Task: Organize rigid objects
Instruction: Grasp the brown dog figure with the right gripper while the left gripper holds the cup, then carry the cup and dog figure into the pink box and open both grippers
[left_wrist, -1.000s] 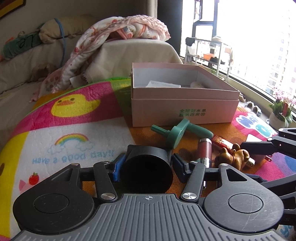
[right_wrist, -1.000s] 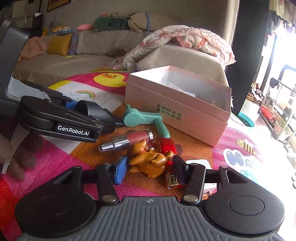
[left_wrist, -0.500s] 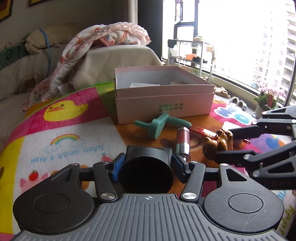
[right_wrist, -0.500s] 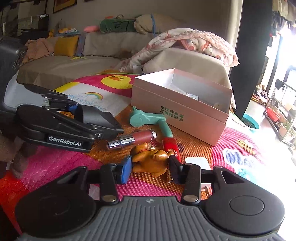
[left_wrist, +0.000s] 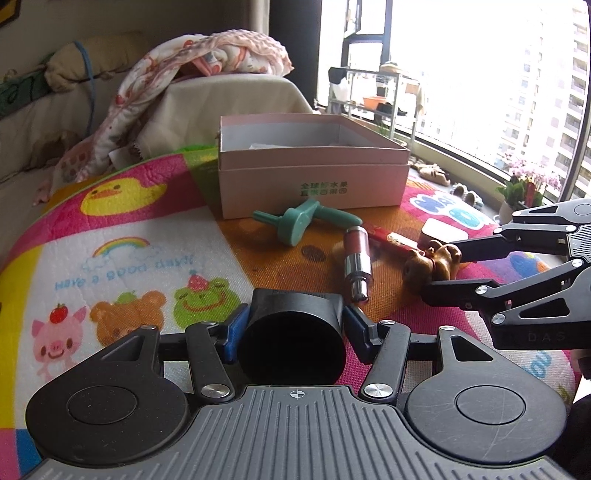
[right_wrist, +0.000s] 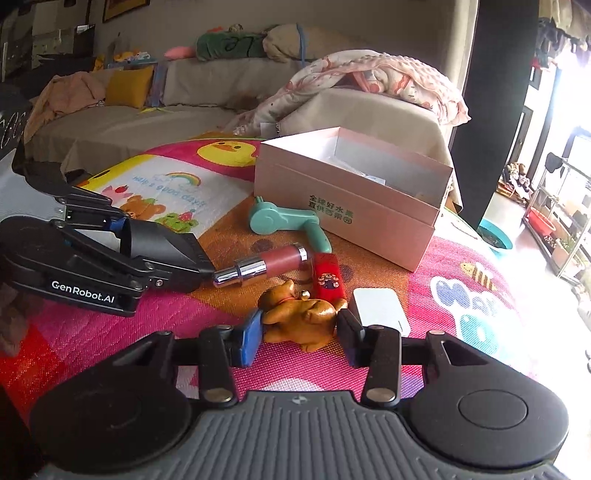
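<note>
Jaws of the left gripper (left_wrist: 291, 326) clamp a black cup (left_wrist: 293, 343), the right gripper's (right_wrist: 299, 326) bracket a brown bear figurine (right_wrist: 301, 319), seemingly touching it; both look bound for the pink box (right_wrist: 347, 210) ahead.

Left tool (left_wrist: 293, 326) is clamped shut; right tool (right_wrist: 299, 330) is closed, both held low.

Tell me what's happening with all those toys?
Someone is tidying up with two grabber tools. The left gripper is holding a black cup. The right gripper is squeezing a little brown toy dog. The pink box sits open nearby, while a green toy, a lipstick and a red case lie on the mat.
</note>
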